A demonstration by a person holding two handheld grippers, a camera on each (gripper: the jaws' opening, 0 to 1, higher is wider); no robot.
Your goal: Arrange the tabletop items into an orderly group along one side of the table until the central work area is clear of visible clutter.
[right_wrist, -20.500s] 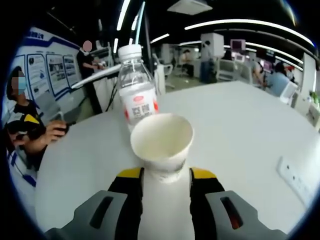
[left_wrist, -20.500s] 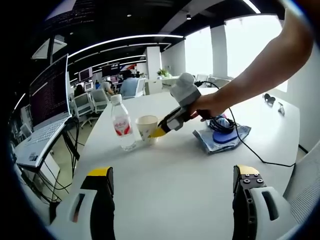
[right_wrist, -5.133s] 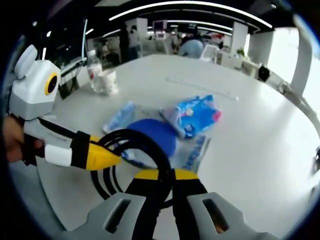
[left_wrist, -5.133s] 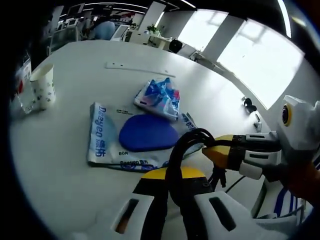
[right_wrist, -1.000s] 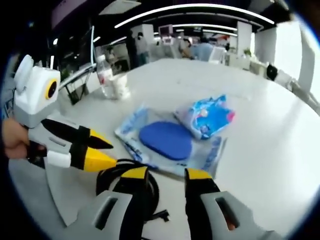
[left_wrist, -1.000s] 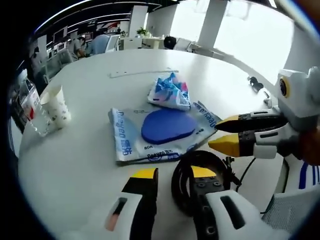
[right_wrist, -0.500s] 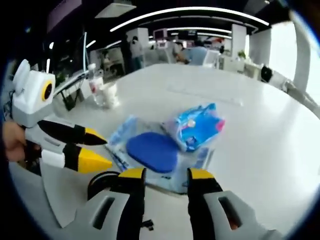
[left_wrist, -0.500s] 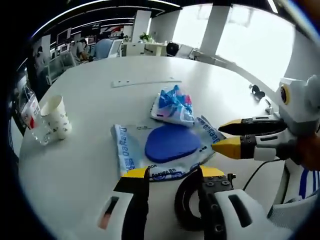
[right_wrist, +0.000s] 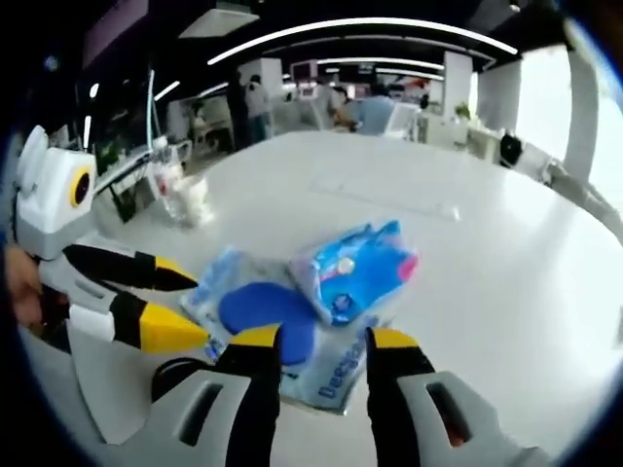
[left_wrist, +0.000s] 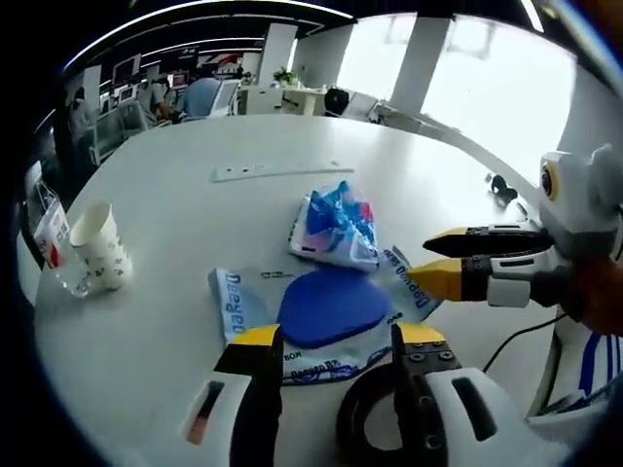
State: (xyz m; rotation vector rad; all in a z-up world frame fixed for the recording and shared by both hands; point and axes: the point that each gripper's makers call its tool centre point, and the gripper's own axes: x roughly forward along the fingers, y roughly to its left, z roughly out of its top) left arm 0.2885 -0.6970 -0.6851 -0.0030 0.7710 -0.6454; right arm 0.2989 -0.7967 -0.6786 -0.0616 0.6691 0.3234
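In the left gripper view, the left gripper [left_wrist: 331, 341] rises from the bottom centre with its jaws apart and nothing between them, its yellow tips over the near edge of a flat printed bag [left_wrist: 243, 313] that lies on the white surface [left_wrist: 185, 204]. A blue oval pad [left_wrist: 333, 305] rests on that bag, and a crumpled blue packet [left_wrist: 336, 222] lies just above it in the frame, touching the bag's far edge. A black cable coil [left_wrist: 362, 428] sits at the bottom of the frame beside the right-hand jaw. At the left edge a paper cup [left_wrist: 97, 243] stands upright next to a clear bottle [left_wrist: 54, 255] with a red label. A white strip [left_wrist: 282, 171] lies flat farther up the surface. The right gripper [left_wrist: 453, 261] enters from the right, its jaws slightly apart and holding nothing, near the bag's right corner. In the right gripper view, the right gripper [right_wrist: 321, 342] stands at the bottom centre, jaws apart and empty, over the bag [right_wrist: 336, 384]; the pad [right_wrist: 263, 316] and packet [right_wrist: 352, 270] lie just above. The left gripper [right_wrist: 161, 302] shows at the lower left with jaws apart, the coil [right_wrist: 180, 375] beneath it. Cup [right_wrist: 195, 199] and bottle [right_wrist: 165, 190] stand at the upper left.
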